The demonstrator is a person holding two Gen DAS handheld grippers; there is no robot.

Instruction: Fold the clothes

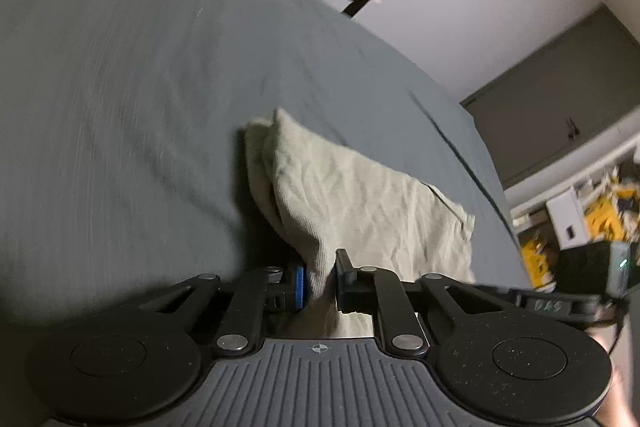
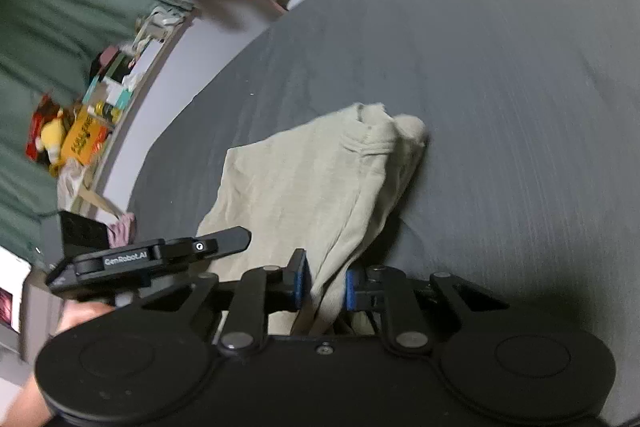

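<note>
Over the grey bed (image 1: 120, 67), both claws, left claw (image 1: 318, 283) and right claw (image 2: 328, 285), pinch the pale garment's (image 1: 360, 187) near edge; it stretches away.

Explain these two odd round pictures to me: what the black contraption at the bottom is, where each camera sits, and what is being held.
There is no robot here. A person carries a hand-held two-finger tool in each hand, and each tool has a wide-angle camera looking along its fingers. One picture comes from the left gripper, the other from the right gripper. Both are shut on the same pale garment, lifting its near edge while the rest lies on the grey bedsheet. Shelves with clutter stand beside the bed.
</note>
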